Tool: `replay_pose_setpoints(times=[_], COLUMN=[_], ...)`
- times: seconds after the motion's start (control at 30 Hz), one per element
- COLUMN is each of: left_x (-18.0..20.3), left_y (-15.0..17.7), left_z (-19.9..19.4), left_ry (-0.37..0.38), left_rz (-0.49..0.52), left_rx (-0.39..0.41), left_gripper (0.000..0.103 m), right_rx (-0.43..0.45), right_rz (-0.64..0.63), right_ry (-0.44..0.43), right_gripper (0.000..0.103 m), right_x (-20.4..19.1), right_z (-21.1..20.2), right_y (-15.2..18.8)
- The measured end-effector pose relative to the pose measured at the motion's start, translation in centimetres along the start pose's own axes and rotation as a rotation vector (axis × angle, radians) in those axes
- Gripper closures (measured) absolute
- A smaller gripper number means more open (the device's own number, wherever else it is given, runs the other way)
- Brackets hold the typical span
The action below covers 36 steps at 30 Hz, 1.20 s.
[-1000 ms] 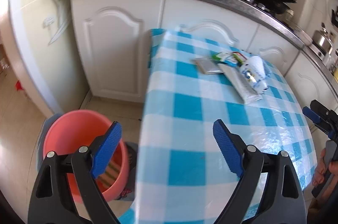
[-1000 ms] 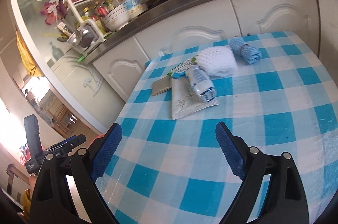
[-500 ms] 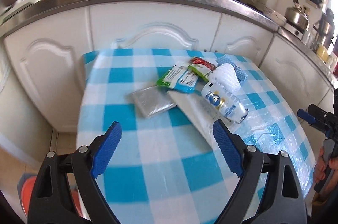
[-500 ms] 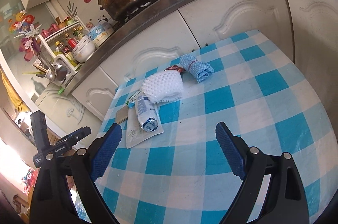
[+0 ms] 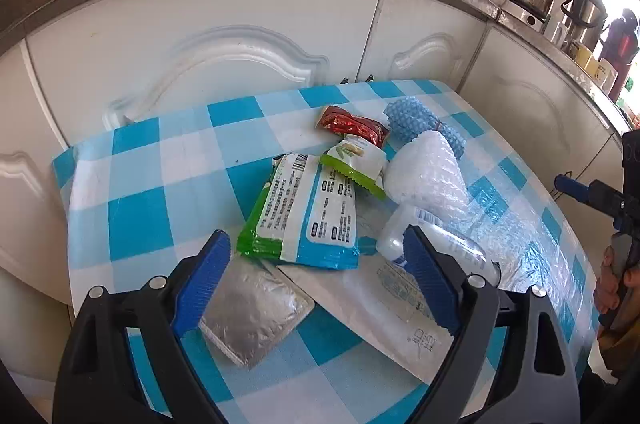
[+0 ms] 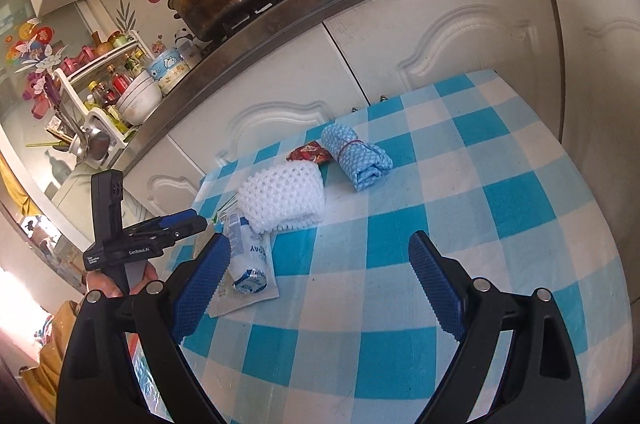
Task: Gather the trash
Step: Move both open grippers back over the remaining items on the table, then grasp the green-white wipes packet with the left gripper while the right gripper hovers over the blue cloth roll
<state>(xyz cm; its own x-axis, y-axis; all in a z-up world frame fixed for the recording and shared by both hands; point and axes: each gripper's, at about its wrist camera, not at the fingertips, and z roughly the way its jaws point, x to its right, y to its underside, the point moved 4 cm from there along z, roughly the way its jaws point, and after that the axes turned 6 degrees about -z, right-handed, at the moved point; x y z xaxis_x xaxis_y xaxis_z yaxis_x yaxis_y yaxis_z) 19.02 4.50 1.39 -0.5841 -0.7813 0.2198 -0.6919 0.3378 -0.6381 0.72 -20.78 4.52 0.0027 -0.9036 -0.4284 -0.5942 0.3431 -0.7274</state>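
Trash lies on the blue-checked tablecloth: a silver foil pouch, a green-and-blue wrapper, a small green packet, a red packet, a white foam net, a plastic bottle and a flat white bag. My left gripper is open, low over the foil pouch and the wrapper's near edge. My right gripper is open and empty above the cloth, right of the bottle and foam net.
A rolled blue cloth lies at the table's back. White cabinets and a counter with a large pot and a pan stand behind the table. The other gripper shows at the right edge of the left wrist view.
My left gripper has swung from the red bucket on the floor to the table and closed in low over the trash pile. My right gripper has shifted right and nearer the table.
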Motion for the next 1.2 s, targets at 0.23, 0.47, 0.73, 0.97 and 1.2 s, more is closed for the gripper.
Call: replay_pose_setpoints(times=[0.23, 0.47, 0.73, 0.97, 1.2], left_x=[0.2, 0.6, 0.9, 1.0, 2.4], left_y=[-1.5, -1.7, -1.3, -1.3, -0.5], left_z=[2.9, 4.7, 5.9, 5.9, 5.6], left_ry=[0.000, 0.009, -0.033, -0.017, 0.002], left_rz=[0.061, 0.088, 0.114, 0.092, 0.105], left_rx=[-0.058, -0.079, -0.091, -0.078, -0.098], left_gripper=[0.014, 0.014, 0.024, 0.037, 0.039], right_rx=[-0.011, -0.080, -0.151, -0.215, -0.245], right_rz=[-0.042, -0.072, -0.135, -0.133, -0.203], right_ry=[0.029, 0.059, 0.071, 0.038, -0.019], right_gripper=[0.013, 0.013, 0.026, 0.057, 0.067], right_x=[1.3, 2.7, 3.1, 3.2, 1.0], right_z=[4.2, 9.9, 14.7, 16.5, 16.4], right_y=[-4.1, -6.3, -7.5, -6.6, -4.5])
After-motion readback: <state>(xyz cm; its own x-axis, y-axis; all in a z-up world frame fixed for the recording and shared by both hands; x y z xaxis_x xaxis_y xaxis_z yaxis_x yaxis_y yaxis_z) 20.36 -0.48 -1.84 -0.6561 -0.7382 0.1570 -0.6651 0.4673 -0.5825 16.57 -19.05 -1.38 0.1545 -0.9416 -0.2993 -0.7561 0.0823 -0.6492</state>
